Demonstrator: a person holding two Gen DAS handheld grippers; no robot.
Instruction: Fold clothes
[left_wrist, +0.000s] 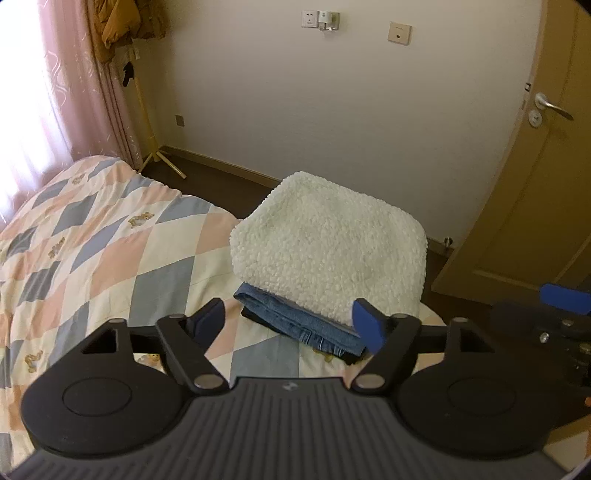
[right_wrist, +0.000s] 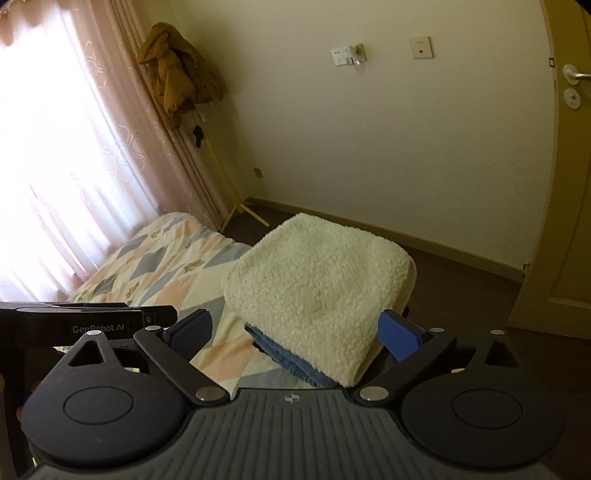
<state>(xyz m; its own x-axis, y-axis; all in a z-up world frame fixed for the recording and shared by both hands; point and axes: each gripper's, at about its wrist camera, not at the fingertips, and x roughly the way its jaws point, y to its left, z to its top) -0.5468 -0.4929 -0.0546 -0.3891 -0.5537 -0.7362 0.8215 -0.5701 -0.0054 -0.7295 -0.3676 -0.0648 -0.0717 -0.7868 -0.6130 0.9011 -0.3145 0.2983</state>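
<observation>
With the folded white fleece garment (left_wrist: 328, 243) stacked on folded jeans (left_wrist: 295, 321) at the bed (left_wrist: 92, 236) corner, both the left claw (left_wrist: 291, 319) and right claw (right_wrist: 295, 332) gape empty above it; withdraw straight back, avoiding the stack's edges.

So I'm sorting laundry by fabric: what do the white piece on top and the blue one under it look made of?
White folded garment: likely sherpa fleece, with a nubby, curly matte pile. Blue folded garment: looks like denim, faded blue weave with a stitched hem.
</observation>
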